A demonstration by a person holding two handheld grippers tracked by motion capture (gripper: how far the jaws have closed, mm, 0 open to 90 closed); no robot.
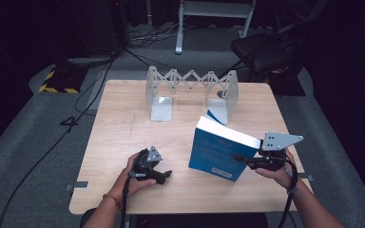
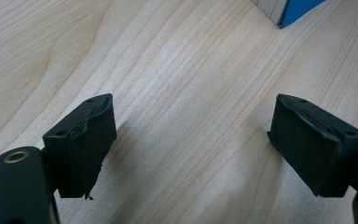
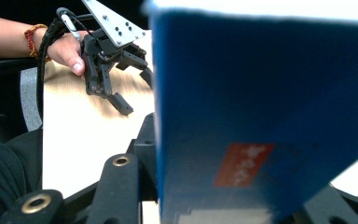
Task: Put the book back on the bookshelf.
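The right gripper [image 1: 240, 158] clamps the blue book [image 1: 221, 149] upright near the table's [image 1: 123, 142] right front — apparently bound for the expandable metal bookend rack [image 1: 192, 92] — while the left gripper [image 1: 167, 175] rests unclenched, holding nothing.

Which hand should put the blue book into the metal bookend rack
Right, probably. The right gripper already clamps the blue book, just in front of the rack; the left gripper is open and empty.
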